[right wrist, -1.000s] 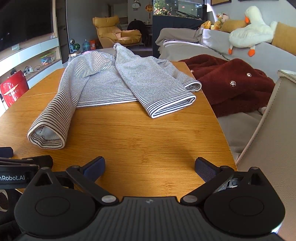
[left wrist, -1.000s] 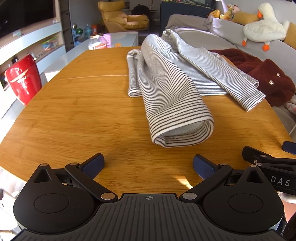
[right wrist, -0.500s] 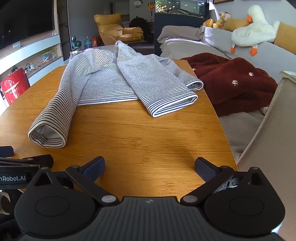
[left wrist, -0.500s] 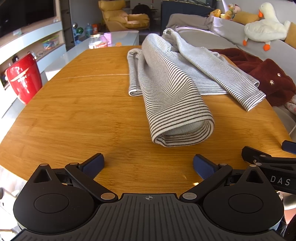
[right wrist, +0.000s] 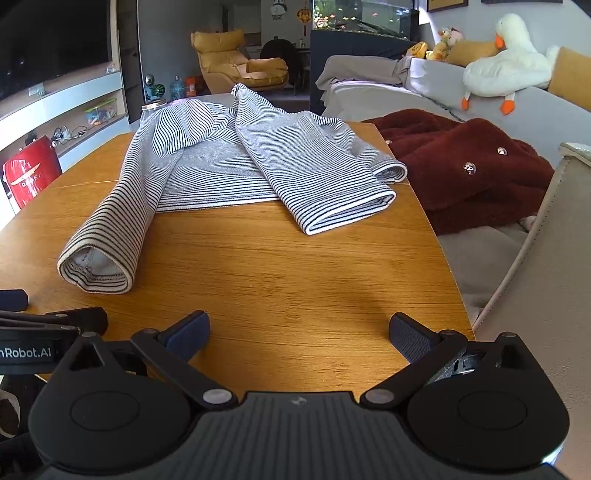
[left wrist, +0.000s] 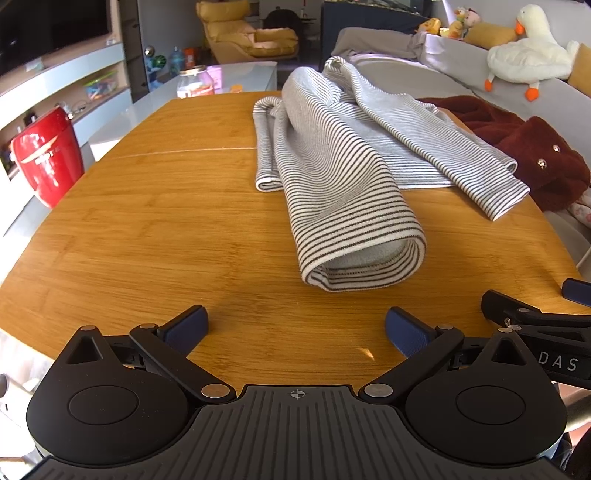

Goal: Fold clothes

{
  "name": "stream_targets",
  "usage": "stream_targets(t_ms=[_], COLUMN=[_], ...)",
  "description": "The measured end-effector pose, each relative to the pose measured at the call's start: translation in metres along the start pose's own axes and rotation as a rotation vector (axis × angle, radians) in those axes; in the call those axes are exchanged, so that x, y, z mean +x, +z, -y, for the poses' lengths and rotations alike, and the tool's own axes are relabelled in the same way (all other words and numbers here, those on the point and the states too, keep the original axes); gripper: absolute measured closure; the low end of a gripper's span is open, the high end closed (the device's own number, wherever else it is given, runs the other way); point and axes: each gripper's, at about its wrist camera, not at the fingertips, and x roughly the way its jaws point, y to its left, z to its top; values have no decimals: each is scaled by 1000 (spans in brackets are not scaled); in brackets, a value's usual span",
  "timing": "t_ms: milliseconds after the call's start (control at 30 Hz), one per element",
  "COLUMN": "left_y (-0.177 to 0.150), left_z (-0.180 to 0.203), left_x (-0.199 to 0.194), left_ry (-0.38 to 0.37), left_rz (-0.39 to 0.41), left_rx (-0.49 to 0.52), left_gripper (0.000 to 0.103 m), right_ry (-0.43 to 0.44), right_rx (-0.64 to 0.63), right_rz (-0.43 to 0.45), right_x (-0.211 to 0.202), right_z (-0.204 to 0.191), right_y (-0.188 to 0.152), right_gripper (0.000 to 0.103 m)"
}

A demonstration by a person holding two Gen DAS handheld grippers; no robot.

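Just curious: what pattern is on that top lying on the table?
Thin dark and white stripes on the top, clearest in the right wrist view.

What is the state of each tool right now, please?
Left tool: open, holding nothing, short of the striped top.
Right tool: open, holding nothing, over the table.

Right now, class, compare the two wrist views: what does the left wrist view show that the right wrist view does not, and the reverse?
Only the left wrist view shows the jar's full body on the white table behind. Only the right wrist view shows the fish tank and the beige chair edge. Both share the striped top on the wooden table, the red can, the maroon coat, the goose toy, and open, empty fingers.
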Motion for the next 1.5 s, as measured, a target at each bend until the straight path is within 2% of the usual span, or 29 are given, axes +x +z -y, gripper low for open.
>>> stream_targets(t_ms=[767,933,1000,1067,1167,1233,1367,1500], left_y=[-1,5,13,24,49,68,104,132], left_z=[2,-6,-16,-25,-32,-32,-33,-34], left_x=[-1,0,-3,-9,-20,-17,8,36], left_ry=[-1,-44,-94,-131,-158,-175,-178,-183], left_rz=[10,-9,-9,36,141,182,186,171], left_rx=[6,23,-5,-28,-3,19,26,32], left_gripper=[0,0,0,0,0,0,0,0], right_ry=[5,32,50,81,105,120,143,127], right_rx=[-2,-19,-24,-13,13,38,76,81], right_rz=[18,31,34,42,114,170,252,273], right_x=[-1,0,1,0,-5,-5,8,32], right_z=[0,2,3,6,11,14,18,17], right_y=[-2,-2,-2,3,16,30,67,104], right_gripper=[0,0,0,0,0,0,0,0])
